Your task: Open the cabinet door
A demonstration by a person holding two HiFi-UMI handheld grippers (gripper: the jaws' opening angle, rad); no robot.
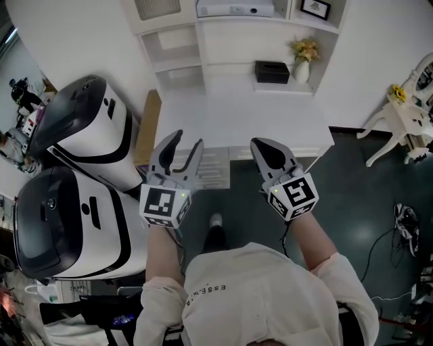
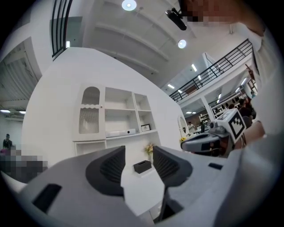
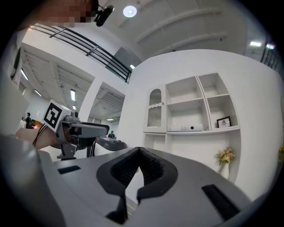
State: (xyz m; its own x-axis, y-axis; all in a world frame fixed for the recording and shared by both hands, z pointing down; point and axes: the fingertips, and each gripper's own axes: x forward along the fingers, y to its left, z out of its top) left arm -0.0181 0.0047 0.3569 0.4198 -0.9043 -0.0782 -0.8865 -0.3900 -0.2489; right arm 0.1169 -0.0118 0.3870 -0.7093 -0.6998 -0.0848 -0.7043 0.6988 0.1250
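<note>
A white cabinet unit [image 1: 237, 101] with open shelves stands ahead of me. Its arched slatted door [image 2: 88, 116] at the upper left is closed, and the right gripper view shows that door [image 3: 154, 114] too. Below the counter the cabinet's slatted lower front [image 1: 215, 169] is partly hidden by my grippers. My left gripper [image 1: 188, 139] is held level in front of the counter, open with nothing between its fingers [image 2: 112, 166]. My right gripper [image 1: 262, 144] is beside it, shut and empty, its fingertips [image 3: 133, 160] meeting. Neither touches the cabinet.
On the counter sit a black box [image 1: 272, 71] and a vase of yellow flowers [image 1: 304, 57]. A white device [image 1: 235, 9] and a picture frame [image 1: 316, 8] rest on shelves. Two large white-and-black machines [image 1: 81, 135] stand at the left, a white chair [image 1: 406, 115] at the right.
</note>
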